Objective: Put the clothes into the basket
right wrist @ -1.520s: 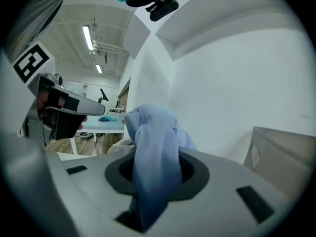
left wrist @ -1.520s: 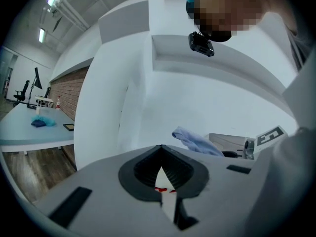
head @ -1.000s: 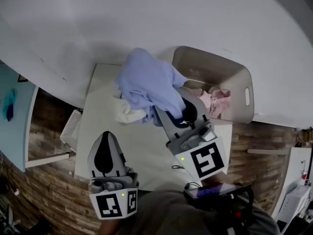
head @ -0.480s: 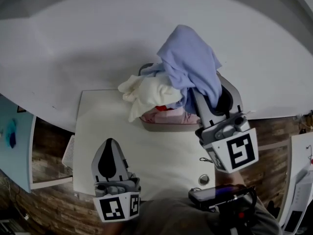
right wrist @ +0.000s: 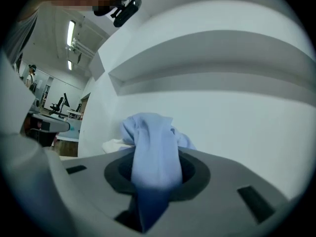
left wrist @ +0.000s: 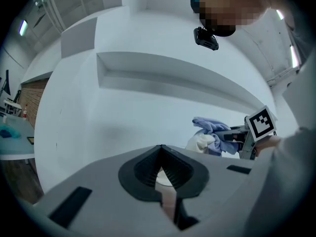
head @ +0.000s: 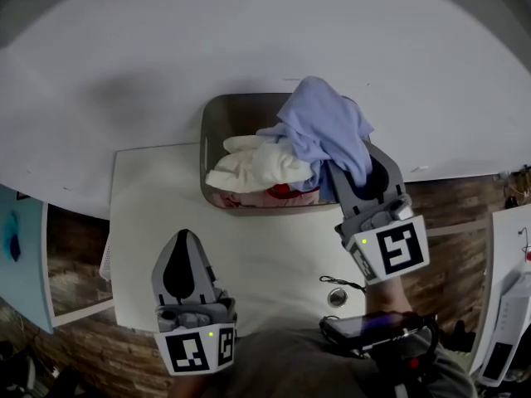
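- My right gripper (head: 342, 172) clamps the shirt (head: 323, 127) and holds it over the basket's (head: 217, 110) 3 o'clock side, so a release should drop it inside.
- My left gripper (head: 182, 237), at 7 o'clock, is closed on nothing and parked clear.

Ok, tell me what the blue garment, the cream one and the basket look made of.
The blue garment looks like soft matte fabric, draping in loose folds. The cream garment seems thicker cloth, perhaps fleece, bunched in rounded folds. The basket is likely rigid plastic, smooth and faintly glossy, with moulded walls and a cut handle slot.
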`<action>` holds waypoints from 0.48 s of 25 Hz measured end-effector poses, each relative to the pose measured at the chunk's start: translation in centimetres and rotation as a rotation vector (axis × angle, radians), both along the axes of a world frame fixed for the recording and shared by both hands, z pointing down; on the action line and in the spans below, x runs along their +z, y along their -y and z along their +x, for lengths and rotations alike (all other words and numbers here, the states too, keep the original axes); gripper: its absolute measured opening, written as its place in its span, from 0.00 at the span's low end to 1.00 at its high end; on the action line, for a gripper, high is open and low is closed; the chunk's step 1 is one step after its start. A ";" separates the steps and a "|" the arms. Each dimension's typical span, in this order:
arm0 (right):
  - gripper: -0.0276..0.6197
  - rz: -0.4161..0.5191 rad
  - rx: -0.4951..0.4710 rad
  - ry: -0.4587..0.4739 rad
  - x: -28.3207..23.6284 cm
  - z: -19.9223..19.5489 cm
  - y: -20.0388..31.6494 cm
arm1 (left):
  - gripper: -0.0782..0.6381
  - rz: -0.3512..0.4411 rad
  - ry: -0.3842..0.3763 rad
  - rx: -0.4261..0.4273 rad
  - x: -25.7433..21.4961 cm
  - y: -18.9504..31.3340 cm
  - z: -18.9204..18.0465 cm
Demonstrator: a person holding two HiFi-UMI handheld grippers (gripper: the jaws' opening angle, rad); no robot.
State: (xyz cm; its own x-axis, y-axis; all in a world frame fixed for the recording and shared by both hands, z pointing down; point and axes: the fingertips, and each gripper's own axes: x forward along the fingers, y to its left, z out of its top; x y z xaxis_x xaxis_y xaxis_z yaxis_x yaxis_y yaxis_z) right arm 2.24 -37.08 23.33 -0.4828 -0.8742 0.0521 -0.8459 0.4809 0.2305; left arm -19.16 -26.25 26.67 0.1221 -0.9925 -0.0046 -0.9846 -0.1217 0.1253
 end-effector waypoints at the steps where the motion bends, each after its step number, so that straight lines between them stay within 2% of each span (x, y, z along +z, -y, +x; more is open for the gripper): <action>1: 0.22 -0.053 0.008 -0.029 1.5 0.1 0.4 | 0.12 -0.007 0.001 0.004 0.3 0.3 0.1; 3: 0.24 -0.134 0.026 -0.070 3.8 0.4 1.0 | 0.12 -0.019 0.001 0.012 0.7 0.7 0.5; 7: 0.30 -0.216 0.014 -0.068 6.1 0.6 1.6 | 0.12 -0.028 0.002 0.026 1.3 1.5 1.0; 12: 0.44 -0.309 -0.011 -0.114 8.6 0.9 0.8 | 0.12 -0.030 0.005 0.045 1.3 1.8 1.8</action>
